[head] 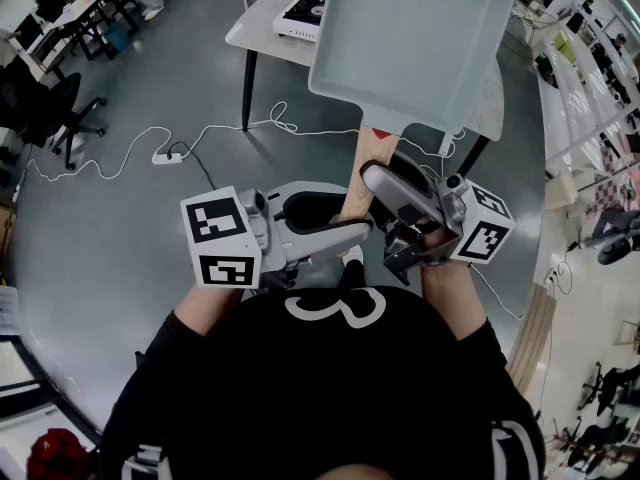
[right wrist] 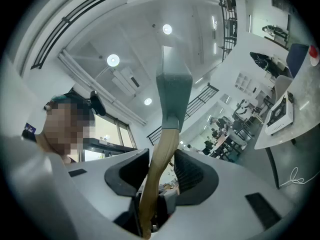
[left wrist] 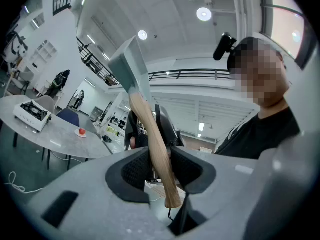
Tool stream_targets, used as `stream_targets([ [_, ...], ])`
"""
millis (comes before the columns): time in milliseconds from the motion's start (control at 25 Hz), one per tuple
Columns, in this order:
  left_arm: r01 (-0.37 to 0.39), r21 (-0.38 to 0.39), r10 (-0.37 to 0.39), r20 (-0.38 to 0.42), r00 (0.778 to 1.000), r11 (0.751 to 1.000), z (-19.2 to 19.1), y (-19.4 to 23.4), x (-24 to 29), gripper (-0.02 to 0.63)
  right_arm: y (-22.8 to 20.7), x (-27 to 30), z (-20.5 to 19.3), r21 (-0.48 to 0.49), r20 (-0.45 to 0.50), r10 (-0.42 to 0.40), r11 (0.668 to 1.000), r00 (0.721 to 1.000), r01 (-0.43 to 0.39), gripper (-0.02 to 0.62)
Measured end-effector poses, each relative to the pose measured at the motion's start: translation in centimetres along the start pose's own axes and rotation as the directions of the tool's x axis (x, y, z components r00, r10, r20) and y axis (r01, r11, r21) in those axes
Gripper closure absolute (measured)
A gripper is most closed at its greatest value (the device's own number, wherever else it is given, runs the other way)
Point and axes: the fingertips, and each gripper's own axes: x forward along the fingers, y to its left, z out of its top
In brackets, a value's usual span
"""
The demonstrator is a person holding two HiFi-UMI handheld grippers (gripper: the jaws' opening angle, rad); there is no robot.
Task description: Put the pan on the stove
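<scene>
A square grey-blue pan (head: 412, 43) with a wooden handle (head: 362, 180) is held up in the air in front of me, above the table's near edge. My left gripper (head: 358, 234) is shut on the handle's lower end from the left. My right gripper (head: 392, 200) is shut on the handle just above it, from the right. In the left gripper view the handle (left wrist: 158, 146) runs up between the pads to the pan (left wrist: 130, 66). The right gripper view shows the same handle (right wrist: 160, 159) and pan (right wrist: 173, 86). A white portable stove (head: 303, 13) sits on the table behind the pan.
The round grey table (head: 262, 30) stands on dark legs. A white cable and power strip (head: 167, 155) lie on the floor to its left. A small plate with a red fruit (left wrist: 81, 132) sits on the table. Office chairs and desks stand at the far left.
</scene>
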Motion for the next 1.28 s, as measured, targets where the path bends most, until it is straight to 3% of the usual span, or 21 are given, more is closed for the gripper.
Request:
stream_targets([
  [880,-0.023,0.036,0.022,0.043,0.999,0.999,2.0,-1.5,-1.7,0.459,1.8,2.2,0.3,-0.003,-0.026,0.028,1.000,0.999,-0.028,0.440],
  [1280,-0.035,0.024,0.034,0.031,0.999,0.999,1.8,0.9,-2.7,0.462,-0.1,3.9,-0.3,-0.040,-0.059,0.015,0.999,0.998,-0.018,0.441],
])
